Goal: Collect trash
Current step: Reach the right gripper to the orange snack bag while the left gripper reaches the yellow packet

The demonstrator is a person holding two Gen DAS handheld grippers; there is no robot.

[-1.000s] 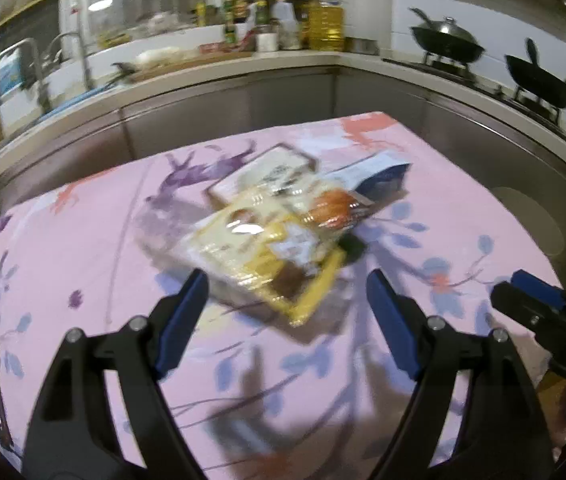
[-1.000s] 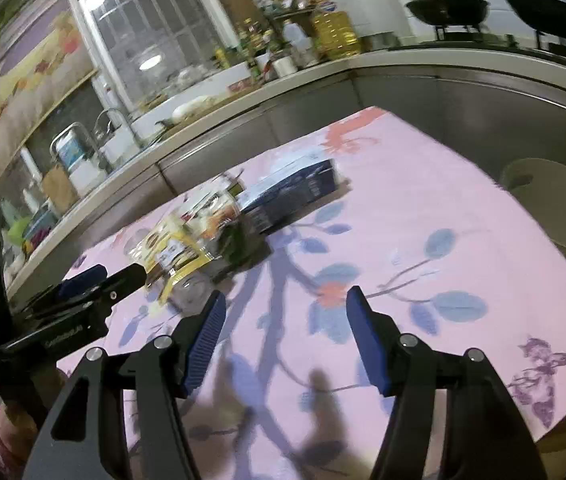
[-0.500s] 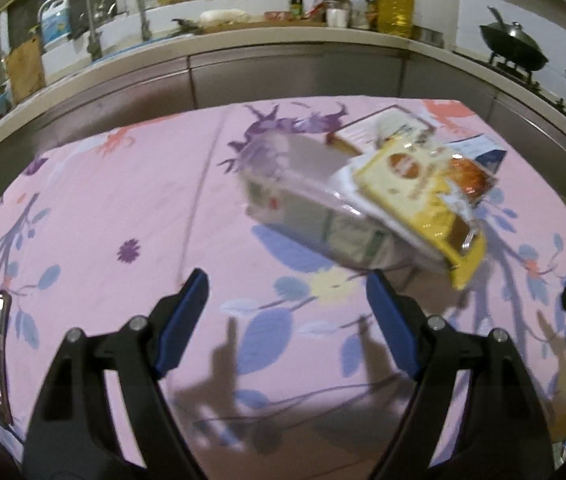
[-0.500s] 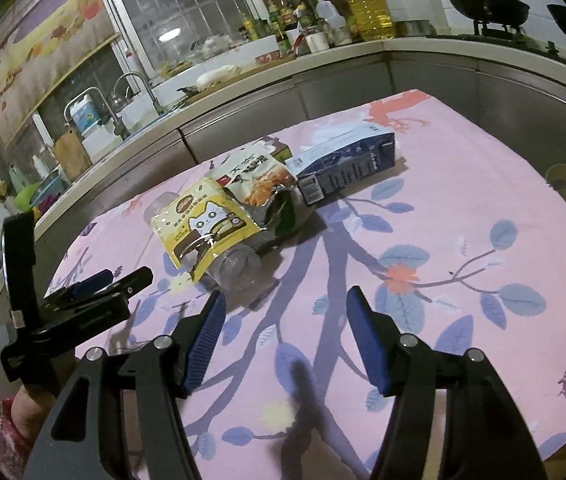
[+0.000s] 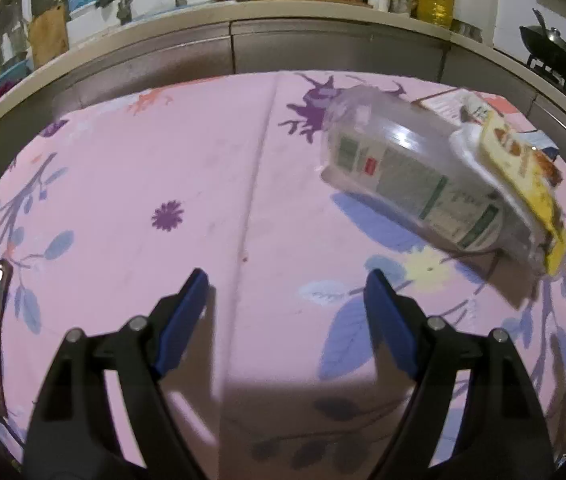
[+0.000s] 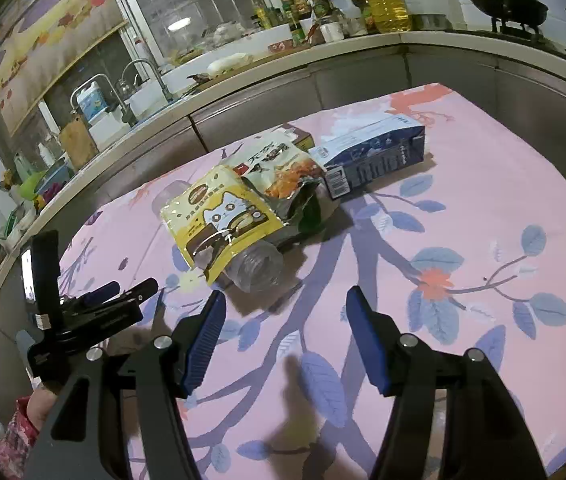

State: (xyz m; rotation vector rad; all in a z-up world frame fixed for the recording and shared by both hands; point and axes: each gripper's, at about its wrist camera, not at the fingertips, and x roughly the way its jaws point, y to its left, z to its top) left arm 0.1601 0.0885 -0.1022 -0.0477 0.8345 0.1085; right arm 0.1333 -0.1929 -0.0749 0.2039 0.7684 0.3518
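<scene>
One clear plastic bottle [image 5: 411, 168] with a green-and-white label, two printed snack pouches, the yellow cat-print pouch [image 6: 223, 216] uppermost, one blue carton [image 6: 375, 152]; no writing is legible. Left gripper [image 5: 285, 290] and right gripper [image 6: 285, 308]: fingers apart, empty.

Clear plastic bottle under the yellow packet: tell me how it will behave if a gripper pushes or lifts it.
The bottle lies on its side, so a push would probably roll it. It looks empty, so likely light and squashy. The yellow packet resting on it would probably slide off.

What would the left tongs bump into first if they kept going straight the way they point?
Probably just the pink flowered tablecloth. The left tongs stand open and aim left of the clear plastic bottle, though depth is uncertain.
</scene>
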